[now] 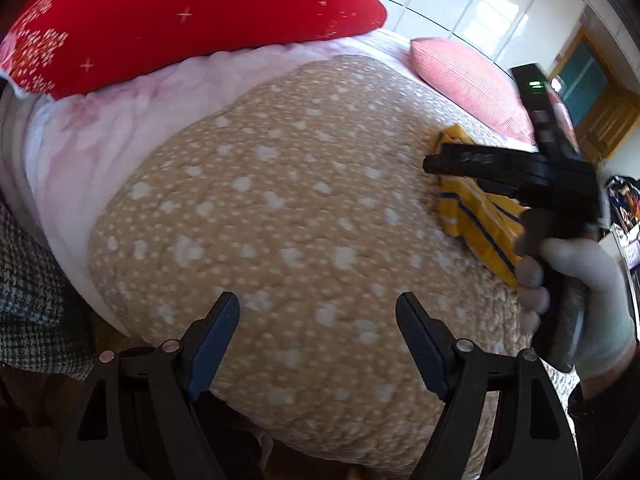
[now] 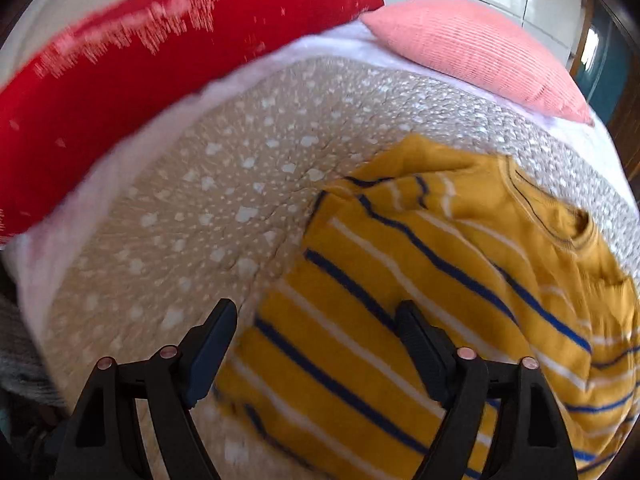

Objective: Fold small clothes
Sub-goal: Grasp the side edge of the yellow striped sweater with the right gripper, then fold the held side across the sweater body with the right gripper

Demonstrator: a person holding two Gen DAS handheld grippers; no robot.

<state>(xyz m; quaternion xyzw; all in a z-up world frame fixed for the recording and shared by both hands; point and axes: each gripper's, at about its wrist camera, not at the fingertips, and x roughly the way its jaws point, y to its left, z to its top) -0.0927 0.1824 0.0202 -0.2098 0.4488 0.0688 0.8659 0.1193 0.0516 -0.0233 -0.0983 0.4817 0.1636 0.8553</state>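
The yellow striped shirt point(image 2: 420, 280) is lying crumpled on the bed's dotted quilt point(image 2: 180, 220), right beneath the released right tool point(image 2: 316, 340); the left tool point(image 1: 318, 336), also released, is hovering well aside.

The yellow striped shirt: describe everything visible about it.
The yellow striped shirt is a small mustard knit top with thin navy and white stripes and a plain yellow ribbed collar. It lies rumpled and unfolded on the tan spotted blanket, below the pink pillow. The right gripper hangs open over its lower edge, not gripping it. In the left wrist view most of it is hidden.
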